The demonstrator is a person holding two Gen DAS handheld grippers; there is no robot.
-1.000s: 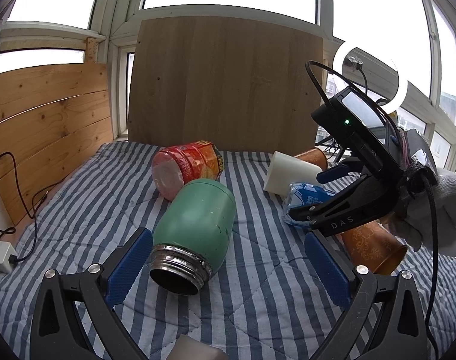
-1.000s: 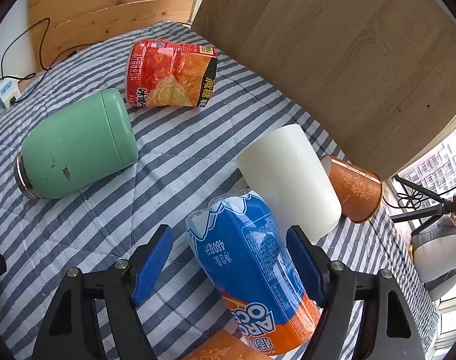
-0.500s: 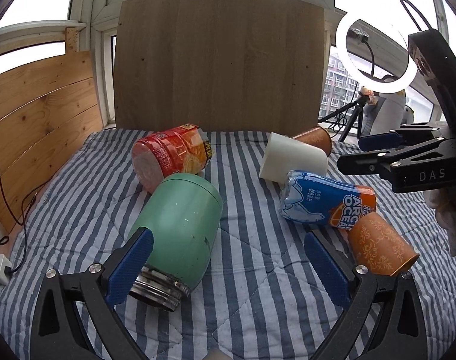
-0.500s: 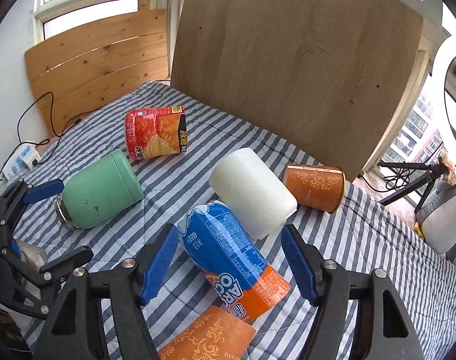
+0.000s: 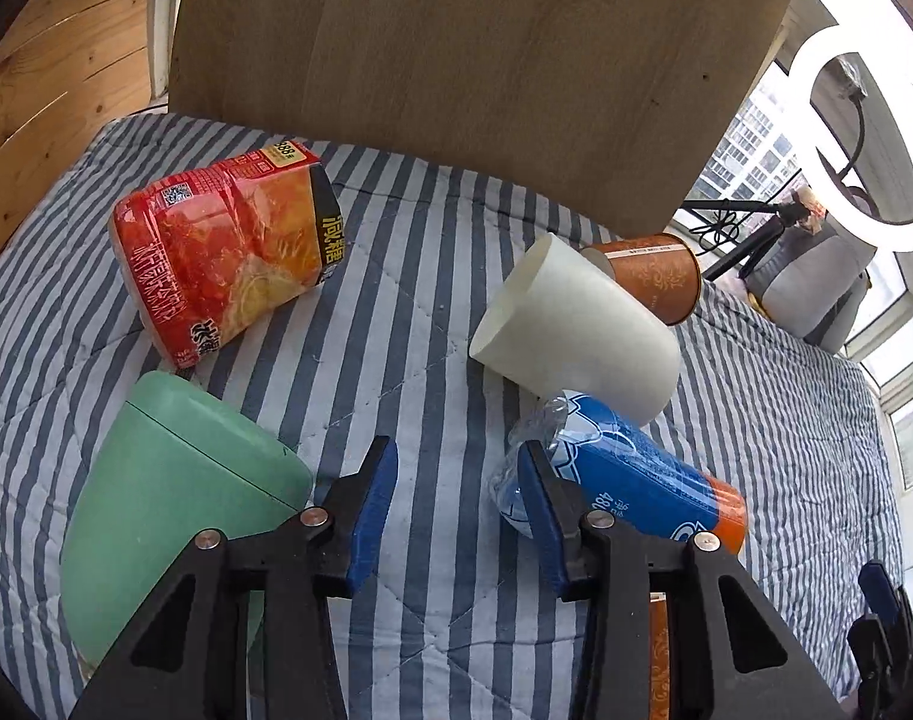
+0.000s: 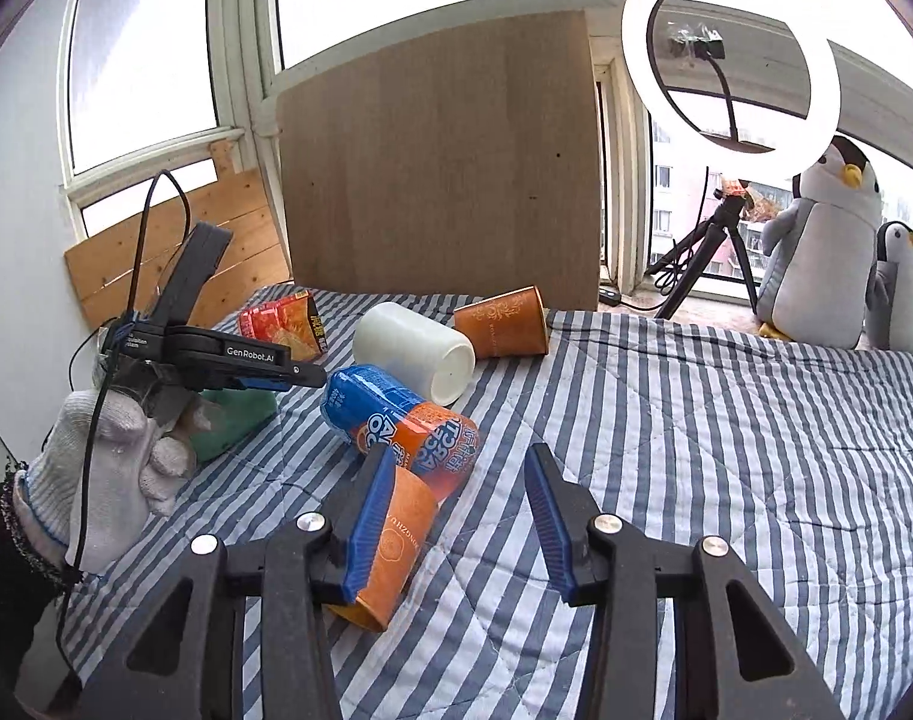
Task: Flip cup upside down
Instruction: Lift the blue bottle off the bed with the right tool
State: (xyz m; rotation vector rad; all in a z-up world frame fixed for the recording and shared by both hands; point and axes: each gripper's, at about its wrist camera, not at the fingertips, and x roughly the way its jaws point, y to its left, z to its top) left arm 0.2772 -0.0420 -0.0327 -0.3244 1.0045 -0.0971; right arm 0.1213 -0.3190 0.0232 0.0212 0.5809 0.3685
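White cup (image 5: 573, 330) lies sideways mid-blanket (image 5: 432, 276); left gripper (image 5: 456, 504) has advanced toward it, right gripper (image 6: 456, 516) retreated, both now narrower but empty.

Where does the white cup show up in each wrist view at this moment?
Left wrist: the white cup lies on its side right of centre, just above the blue bottle.
Right wrist: the white cup is upper centre-left, behind the blue bottle.
Shared landmark: the brown board standing behind.
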